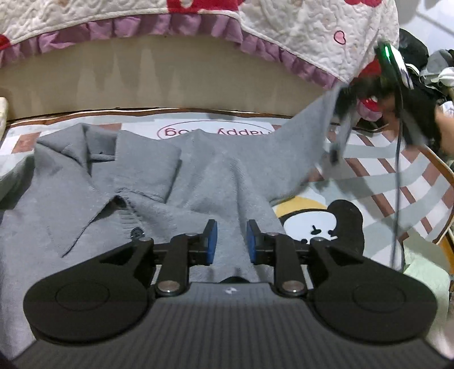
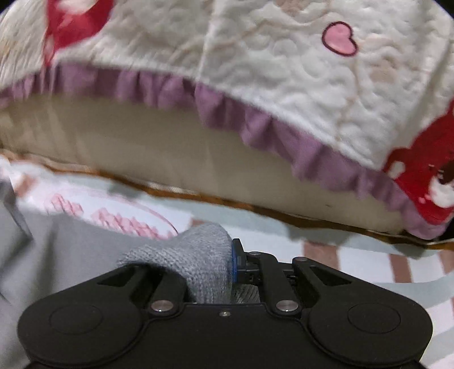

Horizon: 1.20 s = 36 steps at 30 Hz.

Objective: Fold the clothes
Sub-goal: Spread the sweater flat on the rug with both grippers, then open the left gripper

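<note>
Grey cardigan [image 1: 142, 181], cartoon mat [image 1: 369, 181], quilted bedspread [image 1: 298, 25]

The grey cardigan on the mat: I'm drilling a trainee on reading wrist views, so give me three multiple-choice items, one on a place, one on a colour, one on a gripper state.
1. Where does the grey cardigan mostly lie?
A. on the printed mat
B. on the quilt
C. in a basket

2. What colour is the quilt's ruffle?
A. green
B. purple
C. orange

3. How is the right gripper set?
A. open above the mat
B. shut on nothing
C. shut on the sleeve

Answers:
1 A: its body spreads over the printed mat, below the quilt.
2 B: the frill along the quilt's edge is purple.
3 C: grey knit of the sleeve bunches between its fingers, while the left gripper stands open over the cardigan.
</note>
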Motion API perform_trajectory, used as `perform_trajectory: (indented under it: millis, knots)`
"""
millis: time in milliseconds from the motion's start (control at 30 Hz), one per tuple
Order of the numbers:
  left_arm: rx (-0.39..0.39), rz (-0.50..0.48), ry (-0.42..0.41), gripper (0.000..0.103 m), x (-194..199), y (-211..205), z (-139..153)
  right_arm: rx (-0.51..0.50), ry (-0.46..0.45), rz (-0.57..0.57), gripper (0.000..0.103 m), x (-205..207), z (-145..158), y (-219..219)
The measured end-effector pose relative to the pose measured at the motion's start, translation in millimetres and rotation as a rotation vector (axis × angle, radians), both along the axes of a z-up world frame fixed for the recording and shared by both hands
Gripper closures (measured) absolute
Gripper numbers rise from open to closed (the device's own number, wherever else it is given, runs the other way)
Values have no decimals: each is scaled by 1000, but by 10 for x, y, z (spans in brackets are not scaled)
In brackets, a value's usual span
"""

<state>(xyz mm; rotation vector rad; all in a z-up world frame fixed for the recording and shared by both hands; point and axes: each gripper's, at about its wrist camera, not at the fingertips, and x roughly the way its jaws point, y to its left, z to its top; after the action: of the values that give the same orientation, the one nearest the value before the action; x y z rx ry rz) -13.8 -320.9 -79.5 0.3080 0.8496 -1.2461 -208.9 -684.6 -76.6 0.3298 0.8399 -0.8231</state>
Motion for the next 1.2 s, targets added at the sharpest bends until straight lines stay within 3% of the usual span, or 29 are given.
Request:
perform_trajectory:
  millis: [133,233,333,400,600,633,667,700,767,900,967,1100,1133,1200]
  knots:
    - [17,28,-43,78,2,140,-6,147,-56,-122,92,24,431,-605]
    - [11,49,18,74,-41,229,-50,244,-68,-219,92,-45,433,-993]
    - [-6,25,81,63,-195,209,-114,313,-28,-263,87,-114,141,-1215]
    - [0,-14,112,55,-336,145,-174,300,21,-270,80,-147,-135,-1228]
    - [164,-128,17,44,-661,-196,-598,277,-11,-349,84,-523,-764,-1188]
    - [195,-137,1,47,-685,-249,-685,261,-16,-348,87,-587,-788,-1203]
    - [224,-145,-15,81,-708,-300,-768,241,-24,-329,91,-634,-787,-1192]
    - [241,-148,-30,97,-712,-328,-815,222,-33,-309,93,-673,-780,-1184]
    - [208,-110,-25,96,-646,-299,-730,187,-44,-253,95,-699,-698,-1184]
    - [29,-22,78,97,-351,40,-72,-3,-32,-125,95,-763,-247,-1051]
    - [-48,0,184,97,-194,241,158,-77,-57,-107,95,-917,-24,-1034]
    - [-117,8,393,100,-36,414,158,-219,86,-84,95,-1180,14,-1058]
    - [-84,10,412,100,-71,338,54,-194,116,-95,91,-1269,-78,-1104]
    - [-19,-12,389,98,-230,119,-159,-108,200,-110,68,-1388,-370,-1210]
